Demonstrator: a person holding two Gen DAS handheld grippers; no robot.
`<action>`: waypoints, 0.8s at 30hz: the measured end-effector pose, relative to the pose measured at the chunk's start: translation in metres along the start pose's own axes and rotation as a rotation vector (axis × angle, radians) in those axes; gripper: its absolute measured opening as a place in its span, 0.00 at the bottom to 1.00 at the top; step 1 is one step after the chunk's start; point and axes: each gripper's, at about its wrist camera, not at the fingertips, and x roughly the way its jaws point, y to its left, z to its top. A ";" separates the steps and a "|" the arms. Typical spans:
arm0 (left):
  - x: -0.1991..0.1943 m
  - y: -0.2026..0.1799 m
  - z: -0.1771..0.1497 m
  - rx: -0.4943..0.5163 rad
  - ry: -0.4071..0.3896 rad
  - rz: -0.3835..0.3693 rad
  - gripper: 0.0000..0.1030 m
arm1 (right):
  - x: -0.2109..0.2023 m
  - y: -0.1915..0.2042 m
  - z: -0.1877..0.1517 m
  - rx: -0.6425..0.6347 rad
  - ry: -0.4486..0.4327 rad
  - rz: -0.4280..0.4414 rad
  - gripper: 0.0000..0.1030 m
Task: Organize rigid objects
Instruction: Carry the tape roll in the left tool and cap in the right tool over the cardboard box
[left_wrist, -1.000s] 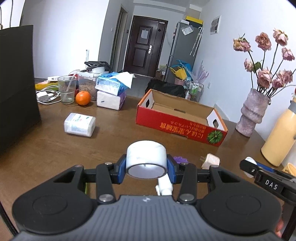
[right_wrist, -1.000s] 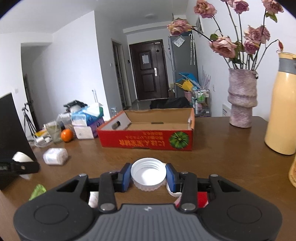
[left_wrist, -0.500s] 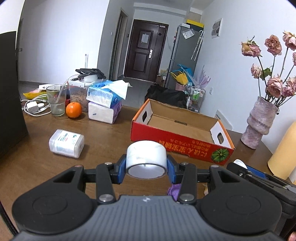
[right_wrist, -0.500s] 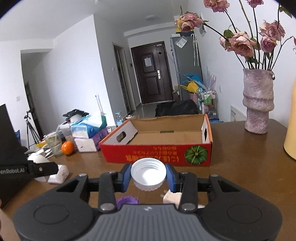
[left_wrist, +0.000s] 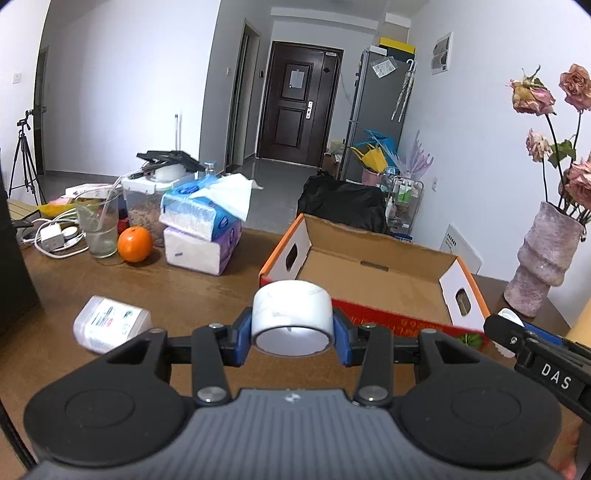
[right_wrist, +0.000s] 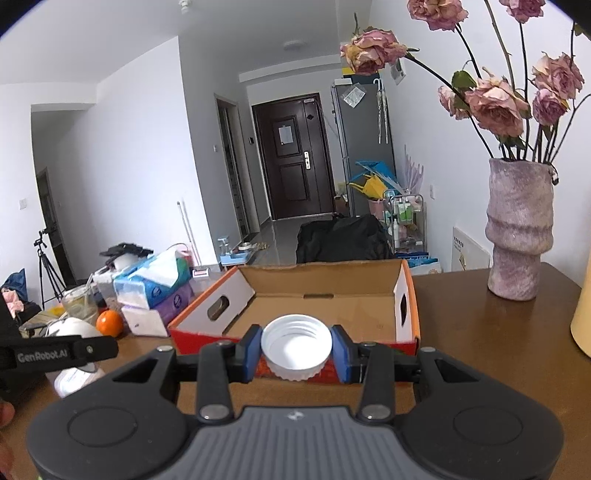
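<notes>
From the left wrist, the left claw (left_wrist: 293, 334) pinches a white tape roll (left_wrist: 291, 317), and the open cardboard box (left_wrist: 373, 273), a second ago well ahead and to the right, now lies just ahead of the claw, its near wall partly hidden behind the roll. From the right wrist, the right claw (right_wrist: 297, 354) pinches a white screw cap (right_wrist: 296, 345); the box (right_wrist: 321, 295) has likewise drawn in just beyond it. Both loads look nearly ready to drop in
</notes>
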 end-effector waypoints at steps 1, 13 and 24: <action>0.003 -0.001 0.003 0.000 -0.003 -0.001 0.43 | 0.003 -0.001 0.003 -0.001 -0.001 0.002 0.38; 0.047 -0.011 0.028 0.014 -0.013 0.005 0.43 | 0.048 -0.009 0.027 -0.039 0.008 -0.004 0.38; 0.087 -0.015 0.048 0.048 -0.025 0.018 0.43 | 0.083 -0.010 0.040 -0.058 0.031 0.011 0.38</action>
